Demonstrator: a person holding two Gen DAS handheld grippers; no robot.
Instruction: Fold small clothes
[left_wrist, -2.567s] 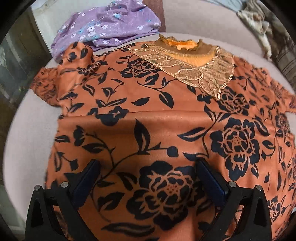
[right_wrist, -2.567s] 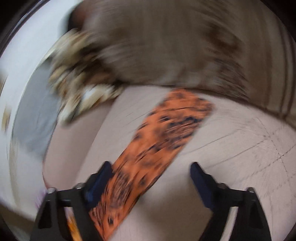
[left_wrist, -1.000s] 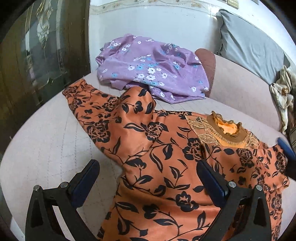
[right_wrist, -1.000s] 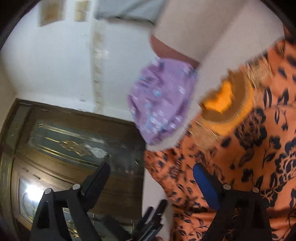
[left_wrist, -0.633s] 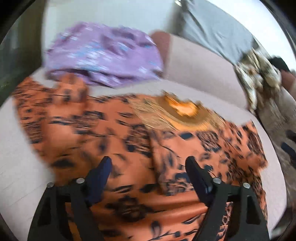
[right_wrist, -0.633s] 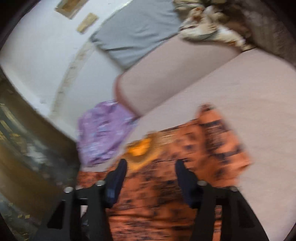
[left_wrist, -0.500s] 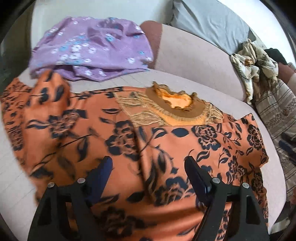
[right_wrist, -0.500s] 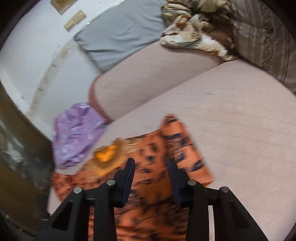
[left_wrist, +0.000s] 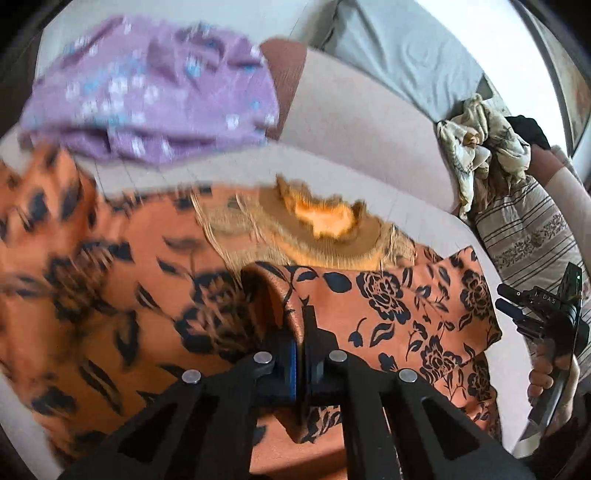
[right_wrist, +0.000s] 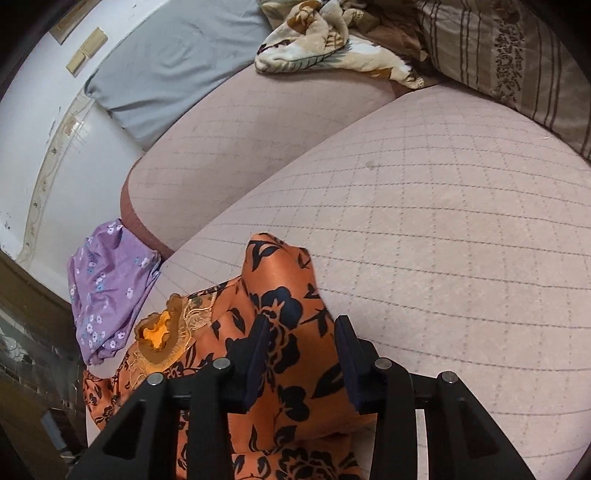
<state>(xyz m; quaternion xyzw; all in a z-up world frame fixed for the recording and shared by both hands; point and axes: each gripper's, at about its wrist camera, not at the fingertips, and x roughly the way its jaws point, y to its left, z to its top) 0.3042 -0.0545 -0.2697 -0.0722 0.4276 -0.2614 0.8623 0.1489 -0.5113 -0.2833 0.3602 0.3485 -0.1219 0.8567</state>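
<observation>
One orange dress (left_wrist: 406, 306) lies spread on the sofa (right_wrist: 443, 221), one purple garment (left_wrist: 147, 92) beyond it. The left tool (left_wrist: 300, 354) has just clamped a raised fold of the dress; the right tool (right_wrist: 303, 354) pinches a bunched sleeve

Orange black-floral top (left_wrist: 399, 306) – sleeve folded inward, on sofa (right_wrist: 443, 221)

Both wrist cams close, sofa-facing (right_wrist: 443, 221)
</observation>
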